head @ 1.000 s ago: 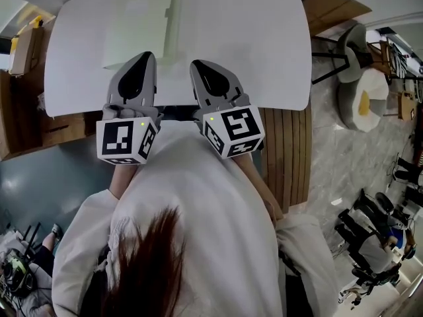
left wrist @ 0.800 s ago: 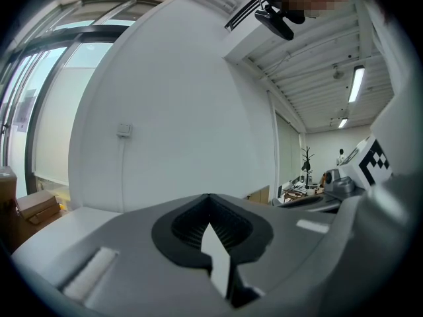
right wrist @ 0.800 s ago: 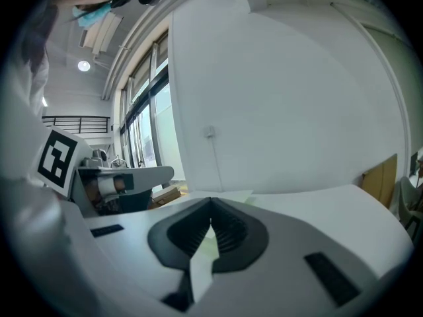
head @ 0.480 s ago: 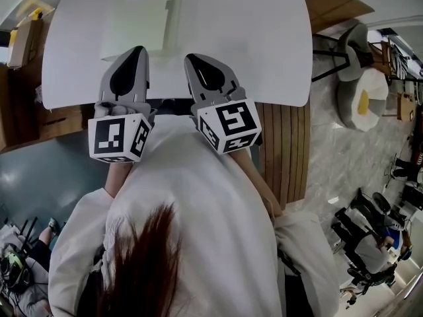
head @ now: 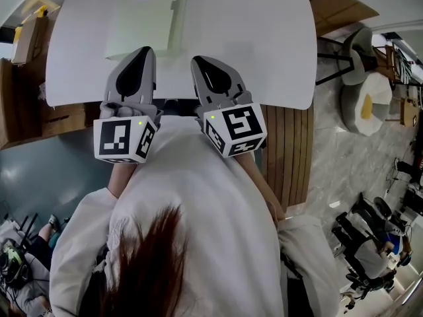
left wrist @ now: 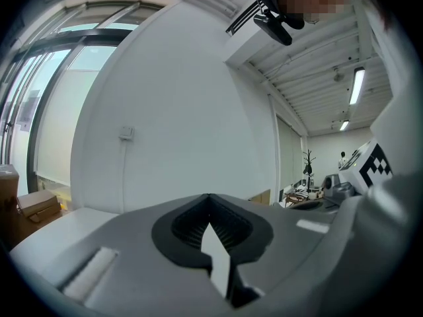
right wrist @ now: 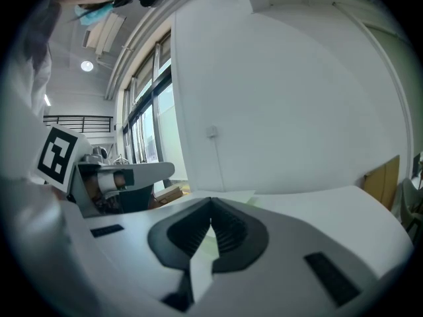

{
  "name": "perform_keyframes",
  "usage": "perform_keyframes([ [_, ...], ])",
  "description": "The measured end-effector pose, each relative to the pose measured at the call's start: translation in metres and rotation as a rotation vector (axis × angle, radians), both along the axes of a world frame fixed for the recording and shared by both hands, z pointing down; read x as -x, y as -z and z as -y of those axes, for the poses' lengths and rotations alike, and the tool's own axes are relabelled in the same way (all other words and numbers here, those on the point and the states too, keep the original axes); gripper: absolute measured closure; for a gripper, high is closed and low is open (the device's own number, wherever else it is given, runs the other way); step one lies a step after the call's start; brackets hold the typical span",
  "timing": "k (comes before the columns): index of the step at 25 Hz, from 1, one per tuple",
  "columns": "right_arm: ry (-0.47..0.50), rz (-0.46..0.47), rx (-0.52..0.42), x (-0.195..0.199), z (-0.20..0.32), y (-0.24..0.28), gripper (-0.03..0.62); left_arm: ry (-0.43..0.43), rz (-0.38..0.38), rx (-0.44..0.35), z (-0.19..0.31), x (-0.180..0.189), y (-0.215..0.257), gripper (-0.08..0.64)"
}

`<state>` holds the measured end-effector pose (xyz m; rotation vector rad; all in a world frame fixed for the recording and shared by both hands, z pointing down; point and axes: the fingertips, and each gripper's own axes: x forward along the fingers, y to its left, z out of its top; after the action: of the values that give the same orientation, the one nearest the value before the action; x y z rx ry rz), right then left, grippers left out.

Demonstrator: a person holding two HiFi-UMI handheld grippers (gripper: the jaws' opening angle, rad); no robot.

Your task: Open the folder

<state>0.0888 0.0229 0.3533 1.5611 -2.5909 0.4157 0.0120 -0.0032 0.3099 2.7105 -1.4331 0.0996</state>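
Note:
A pale green folder (head: 147,18) lies closed and flat on the white table (head: 251,45), at its far left part. My left gripper (head: 145,51) hovers just in front of the folder's near edge, shut and holding nothing. Beside it on the right, my right gripper (head: 197,62) is also shut and empty, angled toward the folder's near right corner. In the left gripper view the jaws (left wrist: 209,197) meet with only the wall beyond. In the right gripper view the jaws (right wrist: 211,202) are together above the white table top.
The table's near edge runs just under both grippers, against the person's white-clothed body (head: 198,230). A wooden slatted surface (head: 285,150) lies at the right, pale stools (head: 362,98) farther right, and a cardboard box (head: 26,38) off the table's left side.
Both grippers keep their place and stay shut. Only the head view has shifted slightly.

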Motion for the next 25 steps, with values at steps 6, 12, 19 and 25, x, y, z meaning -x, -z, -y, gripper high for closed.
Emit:
perform_keyframes([
  [6,-0.009,0.007,-0.027,-0.007,0.005,0.008,0.586,0.014,0.004,-0.02,0.004,-0.006,0.005,0.551],
  [12,-0.007,0.017,-0.031,0.001,0.001,0.004,0.586,0.02,0.008,-0.039,0.003,0.001,0.007,0.551],
  [19,-0.027,0.025,-0.015,-0.002,0.005,0.002,0.586,0.023,0.009,-0.018,0.008,0.006,0.003,0.551],
  [25,-0.019,0.021,-0.009,0.01,0.01,-0.001,0.586,0.032,0.003,-0.012,0.01,0.019,0.0,0.551],
])
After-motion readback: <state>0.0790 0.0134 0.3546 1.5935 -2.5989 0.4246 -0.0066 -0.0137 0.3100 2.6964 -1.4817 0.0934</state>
